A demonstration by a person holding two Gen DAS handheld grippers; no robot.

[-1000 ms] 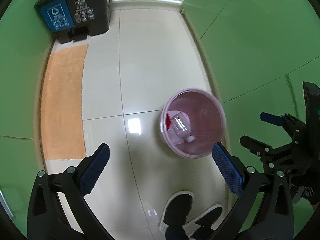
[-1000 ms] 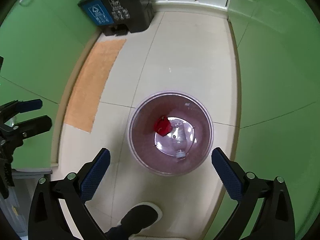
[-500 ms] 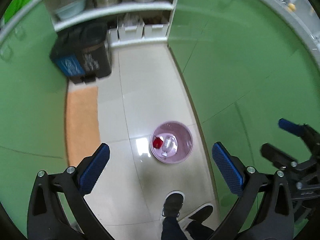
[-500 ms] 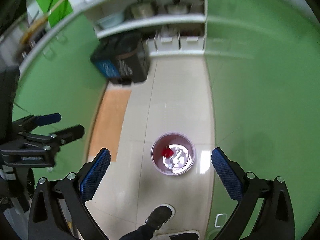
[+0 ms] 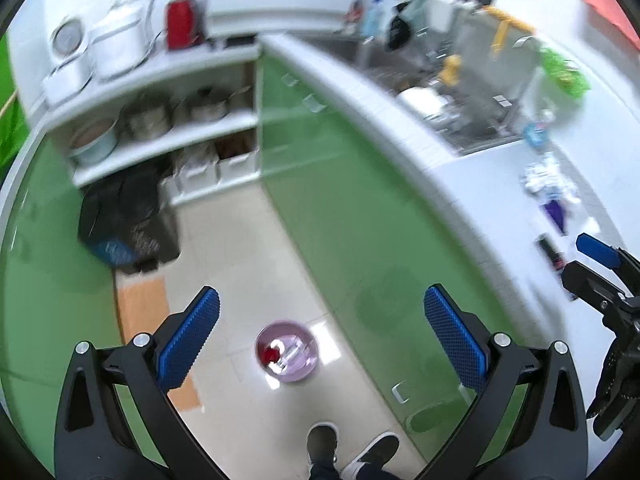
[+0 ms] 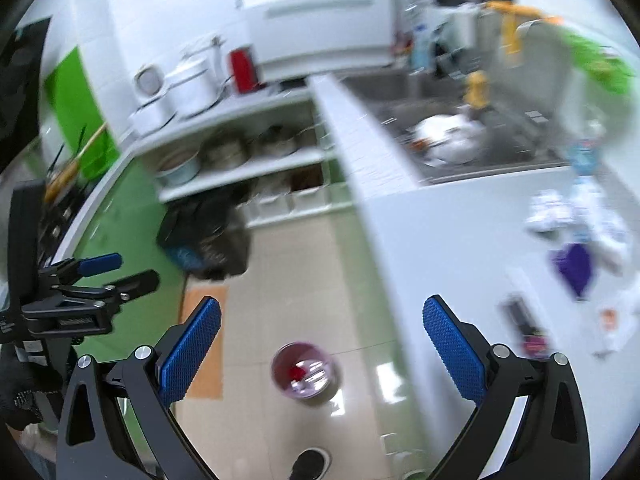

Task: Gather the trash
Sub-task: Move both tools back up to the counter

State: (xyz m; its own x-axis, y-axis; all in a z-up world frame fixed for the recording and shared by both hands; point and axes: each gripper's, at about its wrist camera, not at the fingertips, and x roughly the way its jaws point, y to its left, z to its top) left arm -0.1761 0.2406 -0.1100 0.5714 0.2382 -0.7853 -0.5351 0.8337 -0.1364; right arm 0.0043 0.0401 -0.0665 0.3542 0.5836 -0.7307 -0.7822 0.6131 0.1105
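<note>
Tools both spread and empty, left tool (image 5: 318, 330) and right tool (image 6: 320, 338) raised high above pink bin (image 5: 286, 357) on floor, angled toward wrappers (image 6: 576, 220) littering white surface (image 6: 472, 232), likely next.

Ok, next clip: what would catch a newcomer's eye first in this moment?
Probably the small pink bin on the tiled floor far below, between the open blue-padded fingers of the left gripper, with something red and a clear bottle inside. Next, the green cabinet fronts lining the aisle. Then the white counter to the right, with purple and white litter lying loose near the right gripper, which is also open and empty.
</note>
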